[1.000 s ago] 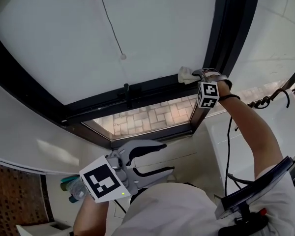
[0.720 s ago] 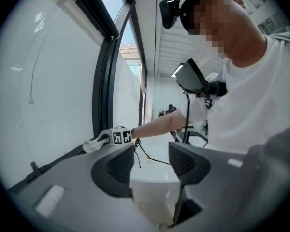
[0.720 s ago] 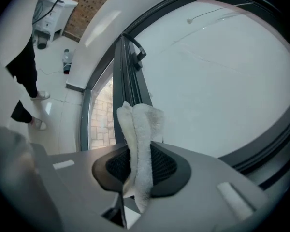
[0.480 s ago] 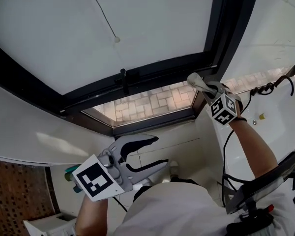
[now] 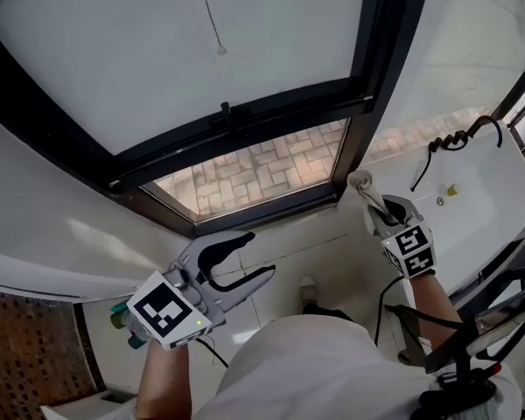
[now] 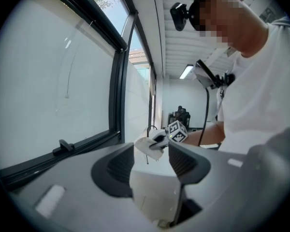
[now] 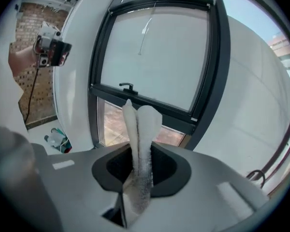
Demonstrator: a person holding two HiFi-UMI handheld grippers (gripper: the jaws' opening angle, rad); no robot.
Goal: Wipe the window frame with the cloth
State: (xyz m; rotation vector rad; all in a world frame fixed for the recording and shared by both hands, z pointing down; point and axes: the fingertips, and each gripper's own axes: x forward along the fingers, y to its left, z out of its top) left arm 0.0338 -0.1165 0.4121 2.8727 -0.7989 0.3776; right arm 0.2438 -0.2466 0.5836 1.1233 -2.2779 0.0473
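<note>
Leaves the window frame point(image 5: 367, 103) ahead of the right jaws, lower than a second ago, seemingly untouched; holds left gripper point(image 5: 258, 255) wide, empty; keeps right gripper point(image 5: 376, 201) clamped on the cloth point(image 5: 361, 181), folded between its jaws; suggests one stroke finished.

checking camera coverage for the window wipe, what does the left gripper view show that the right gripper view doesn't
Only the left gripper view: the person's white shirt, and the right gripper seen from outside, holding the white cloth; the left gripper itself is open and empty. Only the right gripper view: the cloth pinched between its own jaws, brick paving outside, a red brick wall. Both: the black window frame, its black handle and the white upper pane.
</note>
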